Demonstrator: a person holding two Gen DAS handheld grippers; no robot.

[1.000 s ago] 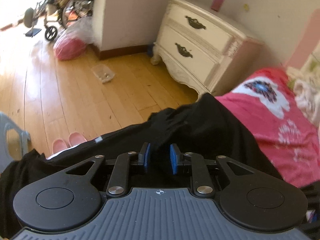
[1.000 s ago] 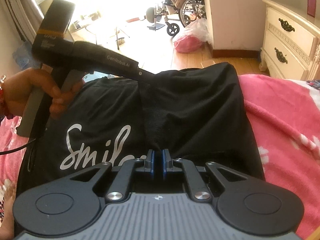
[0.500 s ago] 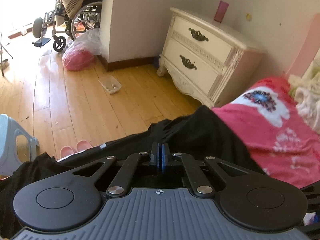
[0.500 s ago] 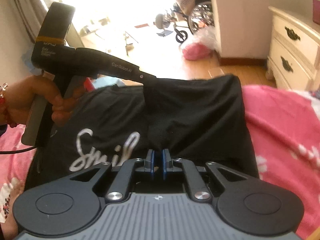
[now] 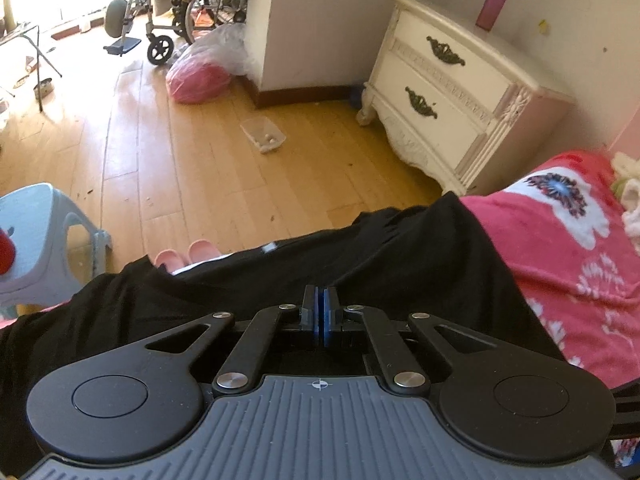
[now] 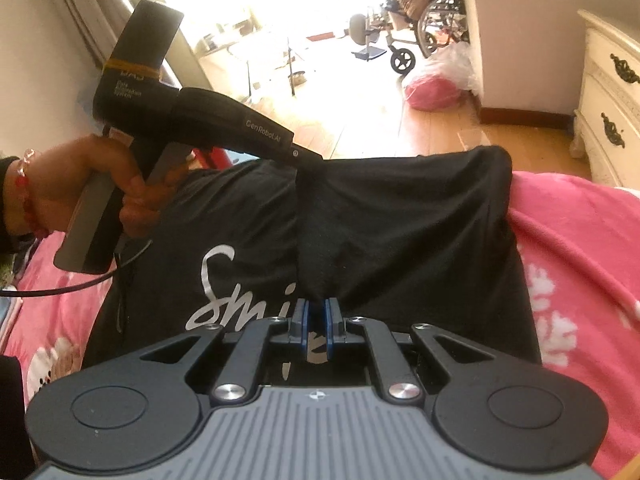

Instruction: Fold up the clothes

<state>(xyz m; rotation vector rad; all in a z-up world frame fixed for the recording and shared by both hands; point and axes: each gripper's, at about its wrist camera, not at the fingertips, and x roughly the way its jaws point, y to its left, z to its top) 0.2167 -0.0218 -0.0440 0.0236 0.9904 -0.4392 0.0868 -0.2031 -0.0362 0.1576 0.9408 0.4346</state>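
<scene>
A black T-shirt [image 6: 416,224] with white lettering lies spread on a pink flowered blanket [image 6: 584,248]. In the right wrist view my right gripper [image 6: 316,312] is shut on a raised ridge of the shirt near its lower middle. Further along that same ridge, at the shirt's far edge, my left gripper [image 6: 310,159] pinches the cloth, with a hand [image 6: 100,184] on its handle. The left wrist view shows the left gripper [image 5: 320,300] with its blue pads pressed together on the black shirt [image 5: 400,256], which drapes over the bed edge.
A cream nightstand [image 5: 460,92] stands beside the bed on the right. On the wooden floor are pink slippers [image 5: 188,254], a light blue stool [image 5: 36,240], a small clear container [image 5: 264,138], a pink bag [image 5: 198,80] and a wheelchair [image 5: 192,12].
The left gripper's jaws went from open to shut on the shirt's far edge, then rose a little, lifting the fabric. The right gripper kept its grip.
</scene>
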